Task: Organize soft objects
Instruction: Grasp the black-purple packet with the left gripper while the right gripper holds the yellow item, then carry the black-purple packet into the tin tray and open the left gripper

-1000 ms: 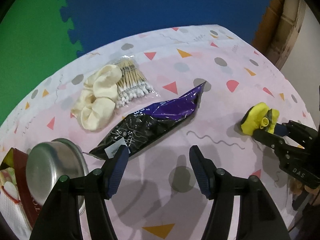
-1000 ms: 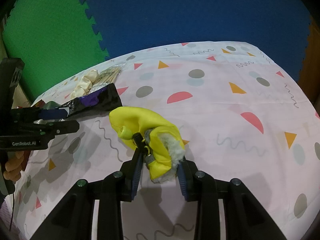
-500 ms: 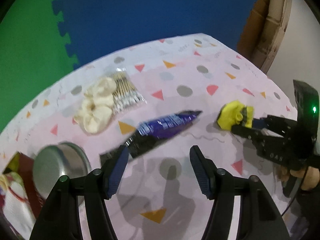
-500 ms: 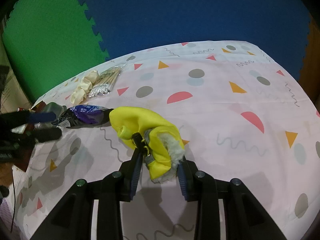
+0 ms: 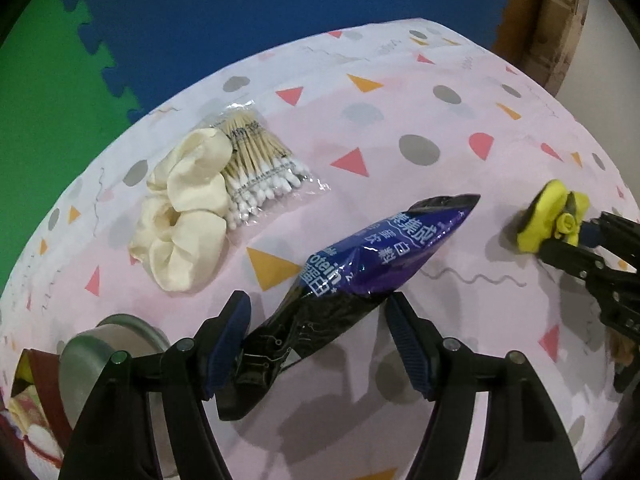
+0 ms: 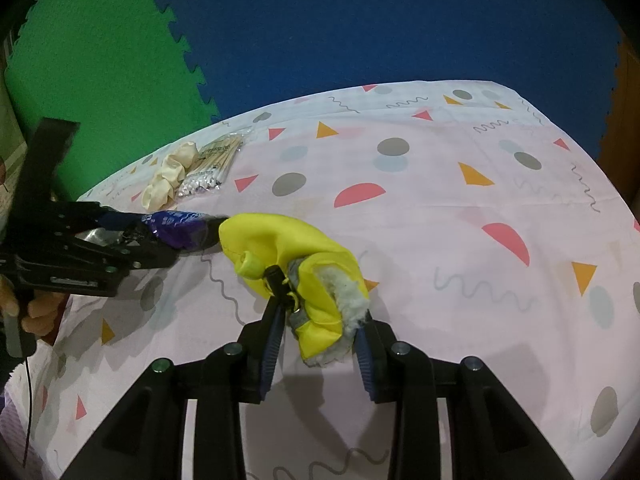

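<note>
A purple and black snack bag (image 5: 360,264) lies on the pink patterned tablecloth (image 5: 400,100). My left gripper (image 5: 318,320) straddles its lower end. The jaws are opening, the bag sits between them, and the pads do not press on it. In the right wrist view the left gripper (image 6: 160,240) sits over the same bag (image 6: 180,232). My right gripper (image 6: 320,320) is shut on a yellow soft pouch with a fleece lining (image 6: 280,248), which rests on the cloth. The left wrist view shows this pouch (image 5: 540,216) at the far right, held by the right gripper (image 5: 576,236).
A cream scrunchie (image 5: 184,216) and a packet of cotton swabs (image 5: 260,172) lie side by side at the back left. A steel bowl (image 5: 104,352) and a red packet (image 5: 36,400) sit at the lower left. A cardboard box (image 5: 552,20) stands beyond the table's right corner.
The left gripper pulled back, then came down over the snack bag, which now lies between wider jaws with its purple side turned up. The right gripper and the pouch have not moved.
</note>
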Motion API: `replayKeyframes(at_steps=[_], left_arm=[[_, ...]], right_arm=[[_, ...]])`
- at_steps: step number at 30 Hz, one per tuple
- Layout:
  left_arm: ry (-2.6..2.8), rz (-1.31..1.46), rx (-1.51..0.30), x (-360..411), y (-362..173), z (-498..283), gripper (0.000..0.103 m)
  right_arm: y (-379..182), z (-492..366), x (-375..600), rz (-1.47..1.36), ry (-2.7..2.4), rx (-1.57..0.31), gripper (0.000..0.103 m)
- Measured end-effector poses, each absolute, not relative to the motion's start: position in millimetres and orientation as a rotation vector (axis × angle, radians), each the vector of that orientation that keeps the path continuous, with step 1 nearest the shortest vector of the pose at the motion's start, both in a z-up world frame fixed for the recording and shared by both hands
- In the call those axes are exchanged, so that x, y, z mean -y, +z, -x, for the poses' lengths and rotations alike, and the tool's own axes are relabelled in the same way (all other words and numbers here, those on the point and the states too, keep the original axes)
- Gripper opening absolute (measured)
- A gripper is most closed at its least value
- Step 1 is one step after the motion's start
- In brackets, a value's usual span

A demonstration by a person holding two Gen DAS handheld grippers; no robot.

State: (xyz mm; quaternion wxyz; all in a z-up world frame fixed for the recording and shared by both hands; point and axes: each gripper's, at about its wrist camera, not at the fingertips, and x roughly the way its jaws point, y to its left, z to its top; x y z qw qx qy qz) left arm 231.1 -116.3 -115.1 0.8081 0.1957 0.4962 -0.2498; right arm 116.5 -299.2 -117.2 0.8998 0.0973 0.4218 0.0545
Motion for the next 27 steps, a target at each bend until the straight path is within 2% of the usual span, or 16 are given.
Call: replayKeyframes(at_steps=[2,6,9,15,27], left_arm=[[-0.527,-0.419,-1.054,117.6,-116.0,-228.7,0.065],[-0.541,-0.428,-1.051,119.8,-112.7,-219.2,0.039],[-0.532,-0.429,-1.063,122.6,-111.3,-214.1,0.031],[-0.517,-0.361,-1.083,119.1,-106.4,-206.6,0.024],[-0.495,-0.258,-1.056,97.6,-84.9,-177.7,0.023]], right_arm=[[-117.2,-116.5,298.9,-0.203,0.114,-0.873,0.034],[-117.6,-116.3,299.1,-0.202,0.113,-0.873,0.034],[-117.8,-116.3,298.9,-0.202,0.113,-0.873,0.034],[-117.8,-116.4,298.8,-0.202,0.113,-0.873,0.034],[-117.1,-116.5,298.6,-0.201,0.113,-0.873,0.034]])
